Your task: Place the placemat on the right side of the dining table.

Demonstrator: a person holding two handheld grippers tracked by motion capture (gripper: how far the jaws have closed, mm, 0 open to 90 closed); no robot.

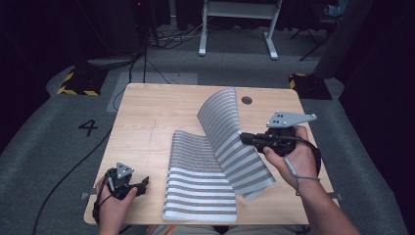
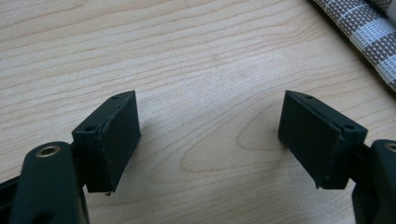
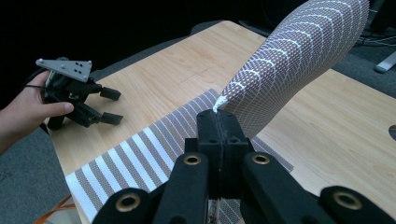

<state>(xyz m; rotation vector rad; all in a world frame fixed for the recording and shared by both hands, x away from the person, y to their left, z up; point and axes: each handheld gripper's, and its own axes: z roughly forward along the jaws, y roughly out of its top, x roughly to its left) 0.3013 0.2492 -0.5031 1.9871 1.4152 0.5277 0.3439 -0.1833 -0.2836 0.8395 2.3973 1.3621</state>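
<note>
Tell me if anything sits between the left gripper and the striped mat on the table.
Nothing visible does. The left gripper rests open on bare wood of the table, beside the near left edge of the striped mat. The right gripper is shut on the mat's lifted right edge.

The mat (image 1: 215,161) I've got pinched in my right tongs (image 3: 219,122) is striped in white and greyish brown (close up, the weave is a fine check of little squares), and its lifted part shows the same bands. My tongs are black, both pairs, each topped with a grey plate, and the left tongs (image 2: 210,135) have matt black pads. The table (image 1: 147,112) under it all is pale wood with a wavy grain, and the floor (image 1: 44,137) is grey carpet bearing a black 4.
</note>
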